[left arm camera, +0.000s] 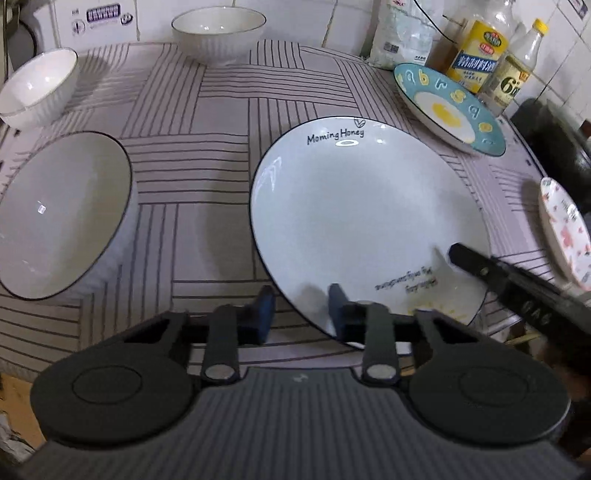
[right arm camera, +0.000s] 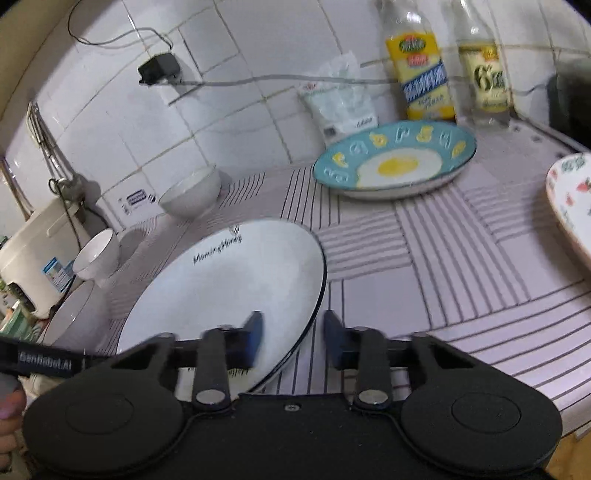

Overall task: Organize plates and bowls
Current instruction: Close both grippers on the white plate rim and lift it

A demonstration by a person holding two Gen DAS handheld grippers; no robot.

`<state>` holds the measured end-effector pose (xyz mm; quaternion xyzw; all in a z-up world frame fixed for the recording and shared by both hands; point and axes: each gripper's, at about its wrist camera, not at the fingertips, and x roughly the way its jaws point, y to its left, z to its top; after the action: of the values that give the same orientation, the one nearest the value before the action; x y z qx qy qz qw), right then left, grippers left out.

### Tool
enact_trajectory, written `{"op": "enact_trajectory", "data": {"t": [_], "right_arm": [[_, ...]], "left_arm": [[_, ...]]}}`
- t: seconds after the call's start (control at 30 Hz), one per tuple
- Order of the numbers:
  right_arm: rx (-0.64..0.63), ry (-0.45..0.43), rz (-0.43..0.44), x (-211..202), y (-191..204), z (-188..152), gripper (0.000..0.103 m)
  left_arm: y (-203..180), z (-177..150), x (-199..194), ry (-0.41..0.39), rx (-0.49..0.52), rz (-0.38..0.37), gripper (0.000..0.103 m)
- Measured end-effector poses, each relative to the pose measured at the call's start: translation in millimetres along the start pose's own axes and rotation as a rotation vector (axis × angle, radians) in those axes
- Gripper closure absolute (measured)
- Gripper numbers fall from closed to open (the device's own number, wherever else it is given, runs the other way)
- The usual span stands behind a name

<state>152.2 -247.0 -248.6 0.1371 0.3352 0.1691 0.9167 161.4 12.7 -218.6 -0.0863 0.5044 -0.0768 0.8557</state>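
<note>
In the left wrist view, a big bowl [left arm camera: 62, 214] fills the left edge of the frame, with two small bowls [left arm camera: 38, 86] [left arm camera: 218, 31] along the upper left near the tiled wall [left arm camera: 343, 26]. The striped table [left arm camera: 192, 147] lies bare between big bowl and white plate [left arm camera: 365, 221] at centre. The left gripper [left arm camera: 301, 308] stands open, its right finger over the plate's near rim, its left over cloth. At lower right the right gripper [left arm camera: 480, 264] reaches in over the plate's edge. The egg plate [left arm camera: 448, 107] and bottles [left arm camera: 476, 55] sit upper right; a floral plate [left arm camera: 565, 232] shows at the right edge.

The right wrist view alone shows a white appliance [right arm camera: 33, 251] at left and a wall adapter [right arm camera: 159, 68]. There the right gripper [right arm camera: 293, 336] is open astride the white plate's [right arm camera: 221, 288] rim, though blur hides any contact.
</note>
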Motion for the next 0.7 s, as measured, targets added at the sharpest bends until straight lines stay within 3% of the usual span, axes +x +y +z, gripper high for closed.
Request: {"op": "enact_trajectory", "data": {"t": [0.2, 0.47, 0.7], "right_arm": [[0.039, 0.012, 0.077, 6, -14, 1, 0.078], [-0.051, 0.041, 0.083, 8, -9, 9, 0.077], [-0.08, 0.015, 0.113, 14, -8, 27, 0.077]], "left_arm": [[3, 3, 7, -0.011, -0.051, 0.008, 0.078], [1, 8, 6, 0.01, -0.027, 0.016, 0.077], [3, 21, 1, -0.024, -0.025, 0.008, 0.076]]}}
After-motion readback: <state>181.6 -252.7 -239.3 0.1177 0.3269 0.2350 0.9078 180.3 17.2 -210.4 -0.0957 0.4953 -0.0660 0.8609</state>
